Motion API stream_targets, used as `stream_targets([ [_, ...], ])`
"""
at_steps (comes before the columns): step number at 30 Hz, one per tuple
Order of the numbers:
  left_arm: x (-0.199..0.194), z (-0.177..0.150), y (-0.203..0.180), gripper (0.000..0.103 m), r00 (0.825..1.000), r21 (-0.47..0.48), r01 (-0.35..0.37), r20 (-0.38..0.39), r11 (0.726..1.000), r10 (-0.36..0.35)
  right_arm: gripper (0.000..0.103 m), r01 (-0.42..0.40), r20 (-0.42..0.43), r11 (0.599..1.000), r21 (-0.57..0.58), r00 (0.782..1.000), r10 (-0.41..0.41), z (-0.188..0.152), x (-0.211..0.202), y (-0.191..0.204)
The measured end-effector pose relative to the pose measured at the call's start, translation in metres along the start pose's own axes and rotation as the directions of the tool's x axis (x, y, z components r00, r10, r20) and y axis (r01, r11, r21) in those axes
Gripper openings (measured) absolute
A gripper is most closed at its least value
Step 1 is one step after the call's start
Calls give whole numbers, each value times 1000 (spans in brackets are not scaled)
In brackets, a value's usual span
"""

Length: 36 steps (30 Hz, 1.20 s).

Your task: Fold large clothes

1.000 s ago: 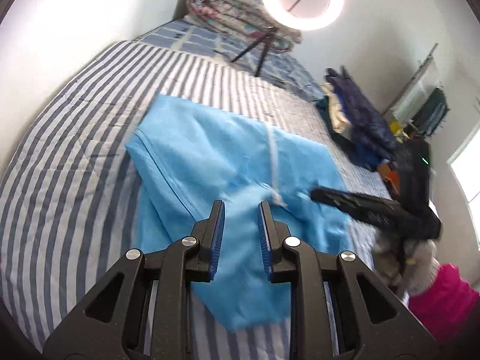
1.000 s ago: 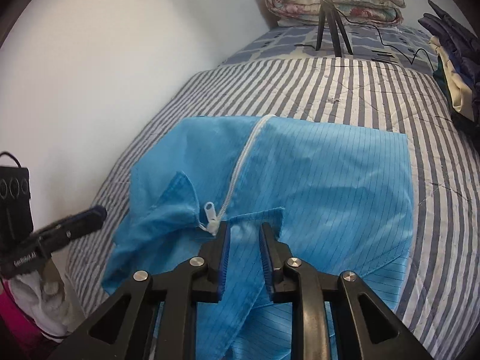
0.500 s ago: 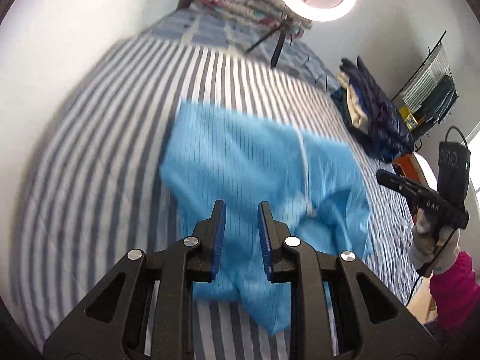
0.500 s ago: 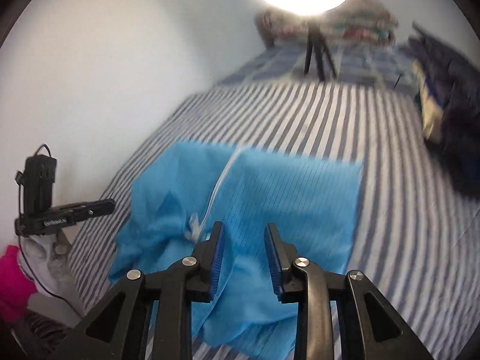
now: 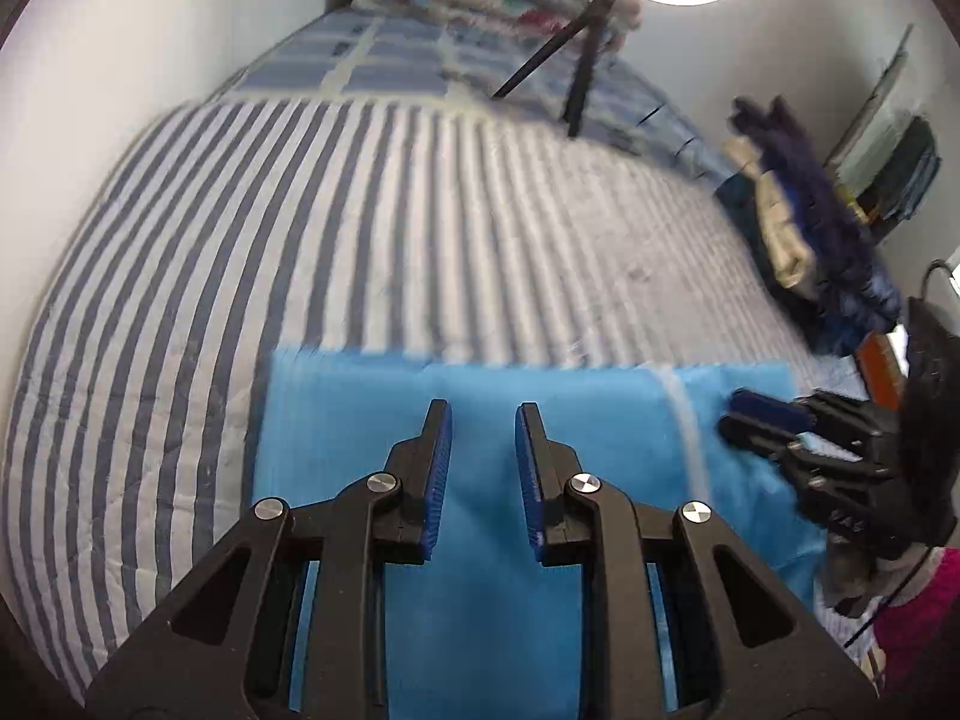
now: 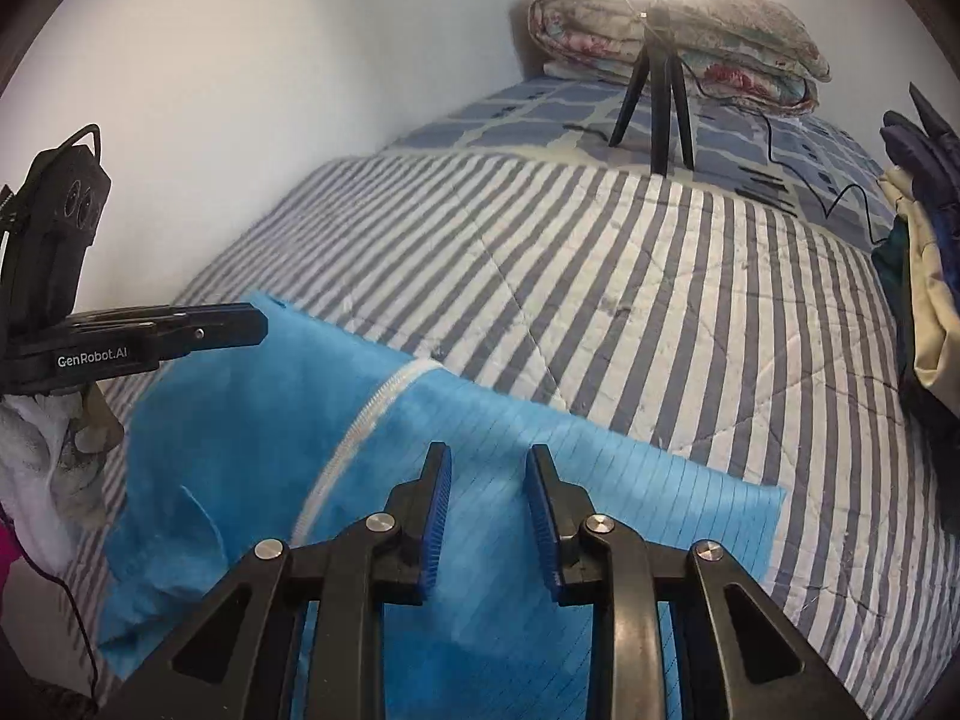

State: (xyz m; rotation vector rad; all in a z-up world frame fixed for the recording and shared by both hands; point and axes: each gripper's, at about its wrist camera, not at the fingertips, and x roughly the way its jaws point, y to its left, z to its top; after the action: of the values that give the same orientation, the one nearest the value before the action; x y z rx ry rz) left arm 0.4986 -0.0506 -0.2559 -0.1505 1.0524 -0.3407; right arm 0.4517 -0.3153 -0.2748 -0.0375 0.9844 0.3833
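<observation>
Two claws hovering over garment | left claw (image 5: 477, 420): jaws parted, gripping nothing | right claw (image 6: 487, 465): jaws just narrowing, empty | blue garment (image 6: 252, 420): lying on striped bed (image 6: 630, 312), directly beneath both, zipper (image 6: 360, 426) running away between them, far hem ahead.
</observation>
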Motion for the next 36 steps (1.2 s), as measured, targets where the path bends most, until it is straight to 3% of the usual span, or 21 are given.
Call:
stream_targets([
  [2, 17, -13, 17, 20, 999, -23, -1, -35, 1000, 0, 23, -9, -32, 1000, 29, 999, 10, -9, 11, -11],
  [4, 18, -22, 22, 19, 1000, -2, 25, -5, 1000, -25, 23, -35, -32, 998, 55, 999, 37, -21, 12, -17],
  [7, 14, -21, 22, 19, 1000, 0, 6, -15, 1000, -6, 23, -3, -46, 1000, -2, 999, 3, -24, 5, -10],
  [9, 1, -23, 28, 19, 1000, -19, -10, -9, 1000, 10, 23, -2, -61, 1000, 2, 998, 2, -28, -5, -13],
  [15, -53, -47, 63, 19, 999, -75, 46, 31, 996, -44, 27, -25, -92, 999, 43, 995, 29, -71, -52, -37],
  [17, -72, -53, 80, 30, 996, -131, 86, 49, 988, -80, 27, -5, -106, 999, 46, 994, 10, -90, -66, -46],
  [19, -83, -57, 98, 61, 989, -213, 149, 55, 966, -140, 37, -3, -87, 995, 99, 996, 11, -103, -82, -59],
  [20, -86, -57, 104, 63, 983, -245, 183, 61, 952, -174, 39, -19, -68, 990, 140, 997, 28, -108, -88, -67],
  [22, -88, -60, 118, 63, 966, -321, 256, 68, 912, -248, 60, -78, 0, 968, 237, 997, 80, -117, -102, -84],
  [23, -87, -62, 123, 63, 956, -357, 291, 70, 888, -285, 64, -105, 33, 955, 277, 994, 100, -120, -106, -90],
  [28, -66, -66, 140, 64, 903, -483, 400, 61, 779, -426, 67, -268, 97, 858, 439, 963, 251, -131, -95, -116],
  [33, -43, -70, 144, 64, 875, -524, 430, 42, 735, -483, 65, -330, 84, 808, 488, 939, 332, -137, -73, -124],
  [36, -34, -71, 140, 64, 862, -521, 445, 31, 728, -505, 62, -384, 108, 767, 515, 916, 386, -137, -63, -129],
])
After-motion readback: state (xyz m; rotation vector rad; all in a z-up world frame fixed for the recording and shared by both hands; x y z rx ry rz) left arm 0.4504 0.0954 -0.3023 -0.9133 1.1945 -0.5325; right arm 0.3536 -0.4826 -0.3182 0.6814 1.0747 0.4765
